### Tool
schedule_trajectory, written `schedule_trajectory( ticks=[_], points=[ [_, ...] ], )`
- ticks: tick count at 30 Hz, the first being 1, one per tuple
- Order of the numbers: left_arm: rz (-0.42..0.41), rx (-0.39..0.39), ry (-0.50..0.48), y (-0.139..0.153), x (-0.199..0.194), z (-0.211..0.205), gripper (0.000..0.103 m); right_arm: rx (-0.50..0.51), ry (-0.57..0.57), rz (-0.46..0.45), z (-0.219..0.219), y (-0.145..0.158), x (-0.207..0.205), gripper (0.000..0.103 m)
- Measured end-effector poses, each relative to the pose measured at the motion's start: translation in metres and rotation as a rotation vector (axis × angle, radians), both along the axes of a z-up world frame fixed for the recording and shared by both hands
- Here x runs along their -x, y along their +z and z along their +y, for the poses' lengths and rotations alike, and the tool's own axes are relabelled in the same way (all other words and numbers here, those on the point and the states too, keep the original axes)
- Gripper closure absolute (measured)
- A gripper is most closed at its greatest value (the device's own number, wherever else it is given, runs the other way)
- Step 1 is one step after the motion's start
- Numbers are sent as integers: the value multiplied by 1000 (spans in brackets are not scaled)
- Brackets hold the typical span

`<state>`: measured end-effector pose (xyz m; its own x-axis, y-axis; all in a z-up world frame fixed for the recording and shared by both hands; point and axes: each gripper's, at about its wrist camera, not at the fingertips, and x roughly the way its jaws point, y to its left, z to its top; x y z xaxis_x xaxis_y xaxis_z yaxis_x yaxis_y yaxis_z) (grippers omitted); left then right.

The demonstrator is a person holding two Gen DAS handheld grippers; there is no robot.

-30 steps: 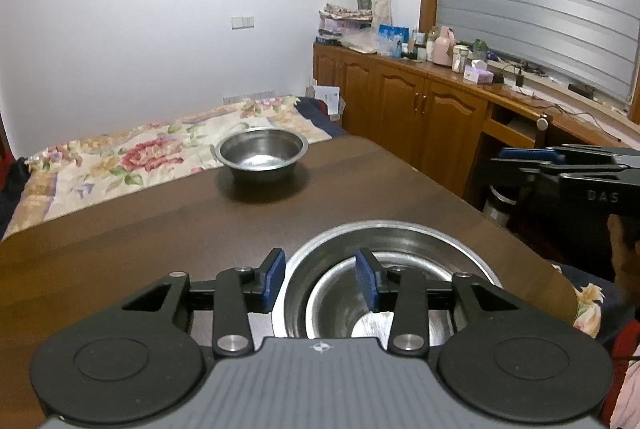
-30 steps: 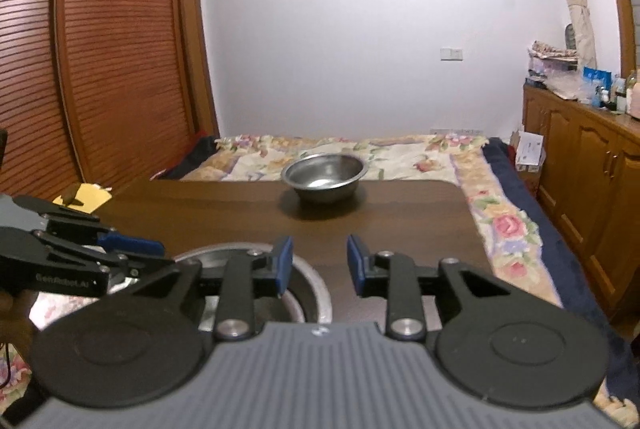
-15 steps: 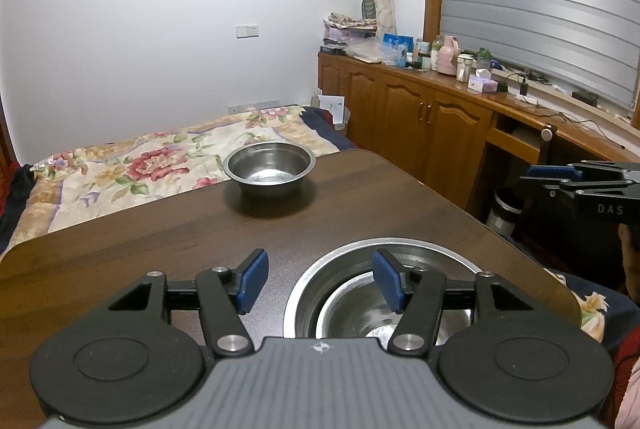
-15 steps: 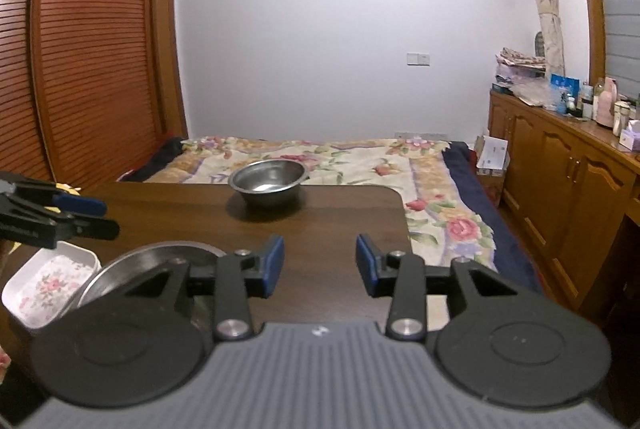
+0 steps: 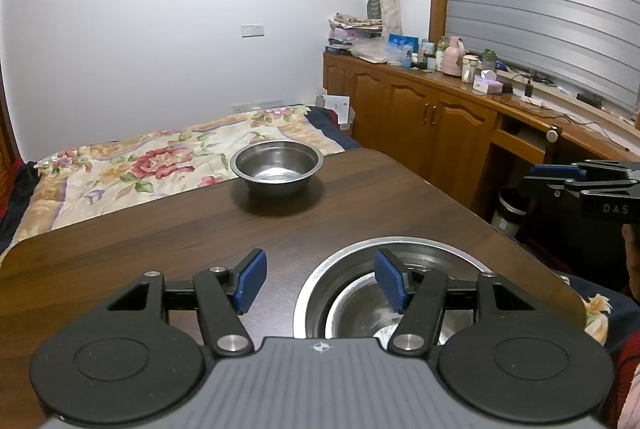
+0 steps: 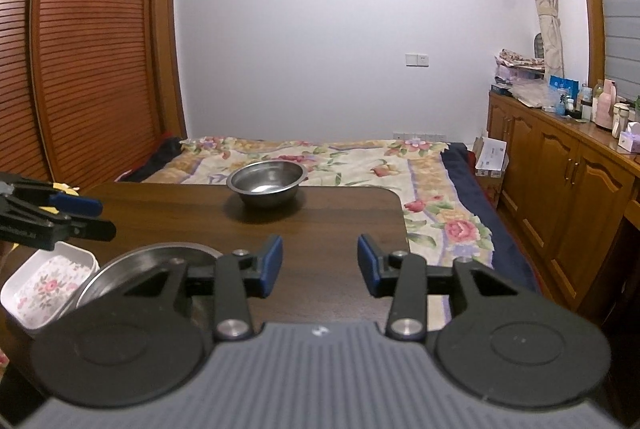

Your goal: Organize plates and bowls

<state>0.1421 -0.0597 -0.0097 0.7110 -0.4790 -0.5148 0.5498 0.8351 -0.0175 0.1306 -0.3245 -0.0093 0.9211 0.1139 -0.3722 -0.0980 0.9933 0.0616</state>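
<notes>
1. The left hand-held gripper [image 5: 320, 281] has its blue pads spread, and they have just been opening. Nothing is pinched: the right pad hangs over the near steel plate [image 5: 424, 253] and the left pad over bare worktop [image 5: 160, 229].
2. The right hand-held gripper [image 6: 319, 265] is also spread with nothing between its pads, and it too has just been opening. It hovers off the worktop's right edge, with the plate at its nine o'clock.
3. A smaller steel bowl [image 5: 356, 313] already sits nested in that plate at the near edge. The loose steel bowl [image 5: 277, 165] stands upright and alone at twelve o'clock, at the worktop's far edge beside the bed [image 5: 120, 169]. A white flowered dish [image 6: 44, 285] lies just left of the plate.
4. Judged from this, the far bowl is the next piece to gather. The left side looks better placed for it, since the bowl lies straight ahead of it.
5. Go for the rim: one pad inside, one outside, at the near lip. The wall is thin, smooth and curved, so seat the pads deep before closing.
6. Lift clear before drawing it back. The steel would slide on the polished wood, and a push could send it over the far edge.
7. Lower it centred into the nested bowl, and keep the other tool well aside.
</notes>
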Motion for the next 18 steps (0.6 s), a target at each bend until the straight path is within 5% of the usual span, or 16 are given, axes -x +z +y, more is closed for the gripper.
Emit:
schedule_trajectory(
  ticks=[9,18],
  points=[
    [-5,-24,23,-1,-33,-4,37,-14,16,-11,3,3,-14,51],
    [23,-6,73,2,-90,-11,37,-32,59,-9,9,1,-70,47]
  ],
)
